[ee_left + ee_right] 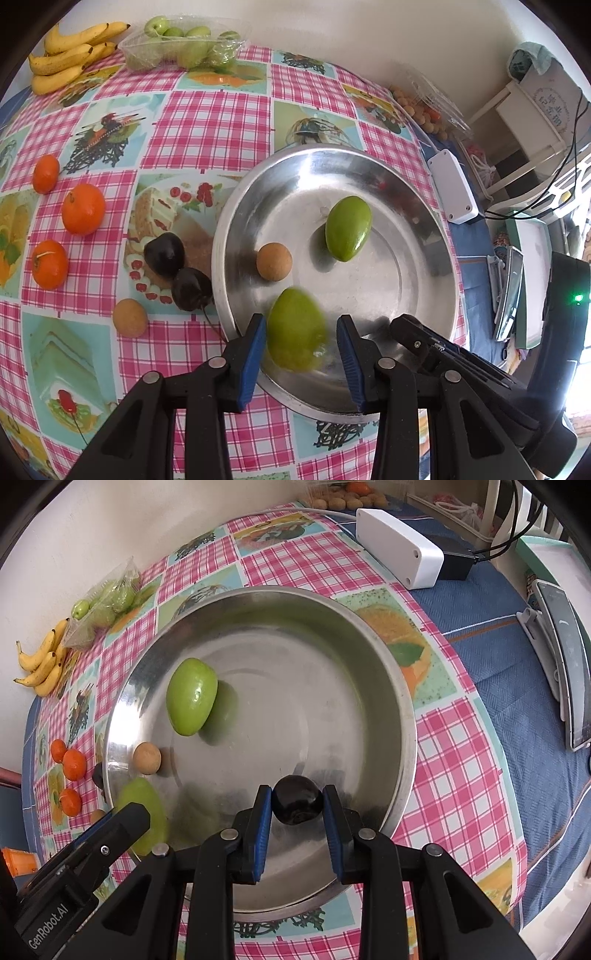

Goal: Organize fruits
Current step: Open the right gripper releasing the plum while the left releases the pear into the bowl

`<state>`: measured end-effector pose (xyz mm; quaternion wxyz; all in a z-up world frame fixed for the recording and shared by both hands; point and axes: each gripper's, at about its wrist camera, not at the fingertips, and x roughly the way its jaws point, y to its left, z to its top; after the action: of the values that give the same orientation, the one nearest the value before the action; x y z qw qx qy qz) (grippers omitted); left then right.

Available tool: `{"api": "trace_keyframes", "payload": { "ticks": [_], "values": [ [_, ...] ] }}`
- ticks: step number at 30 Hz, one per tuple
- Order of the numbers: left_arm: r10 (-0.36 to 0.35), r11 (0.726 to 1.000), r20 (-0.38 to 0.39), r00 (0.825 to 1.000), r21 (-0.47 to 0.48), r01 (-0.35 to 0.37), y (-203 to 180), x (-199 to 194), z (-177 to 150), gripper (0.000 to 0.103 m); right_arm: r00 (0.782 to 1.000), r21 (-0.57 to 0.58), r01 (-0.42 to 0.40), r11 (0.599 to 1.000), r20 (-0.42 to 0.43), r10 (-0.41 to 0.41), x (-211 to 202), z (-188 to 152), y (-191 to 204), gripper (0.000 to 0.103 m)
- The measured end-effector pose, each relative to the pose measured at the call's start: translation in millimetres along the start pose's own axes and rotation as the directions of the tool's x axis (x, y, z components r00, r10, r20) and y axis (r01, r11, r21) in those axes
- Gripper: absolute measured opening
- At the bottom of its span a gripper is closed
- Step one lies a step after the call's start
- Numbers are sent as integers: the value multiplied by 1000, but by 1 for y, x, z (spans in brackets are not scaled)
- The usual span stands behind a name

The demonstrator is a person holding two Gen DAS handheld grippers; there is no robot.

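Observation:
A steel bowl (218,258) (406,716) holds a green fruit (348,229) (190,701) and a tan longan (274,261) (147,758). Between the blue pads of my left gripper (301,321) a second green fruit (295,328) (147,812) shows blurred over the bowl's near wall. It is against the left pad, with a gap at the right pad. My right gripper (296,792) is shut on a small dark fruit (297,801) low over the bowl's floor. Each view shows one black finger of the other gripper.
Left of the bowl on the checked cloth lie two dark fruits (163,253), three oranges (82,209) and a longan (129,317). Bananas (70,51) and a clear tray of green fruits (184,44) sit by the wall. A white box (399,548) lies beyond the bowl.

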<state>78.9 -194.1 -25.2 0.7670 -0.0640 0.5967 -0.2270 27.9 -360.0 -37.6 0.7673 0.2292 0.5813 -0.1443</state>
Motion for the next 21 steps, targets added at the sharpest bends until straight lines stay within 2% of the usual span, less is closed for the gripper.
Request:
{"api": "trace_keyframes", "payload": {
  "ticks": [13, 16, 19, 21],
  "values": [
    [2, 1000, 21, 1000, 9, -2, -2, -12, 2, 44, 999, -18, 5, 1000, 34, -4, -13, 2, 3, 30],
    [12, 1000, 25, 1000, 3, -12, 1, -15, 3, 50, 999, -20, 10, 1000, 33, -9, -13, 2, 3, 44],
    [24, 1000, 31, 999, -4, -24, 6, -19, 4, 55, 999, -23, 17, 1000, 34, -16, -12, 2, 4, 47],
    [39, 999, 36, 999, -12, -39, 10, -21, 5, 62, 999, -25, 27, 999, 36, -26, -11, 3, 4, 54]
  ]
}}
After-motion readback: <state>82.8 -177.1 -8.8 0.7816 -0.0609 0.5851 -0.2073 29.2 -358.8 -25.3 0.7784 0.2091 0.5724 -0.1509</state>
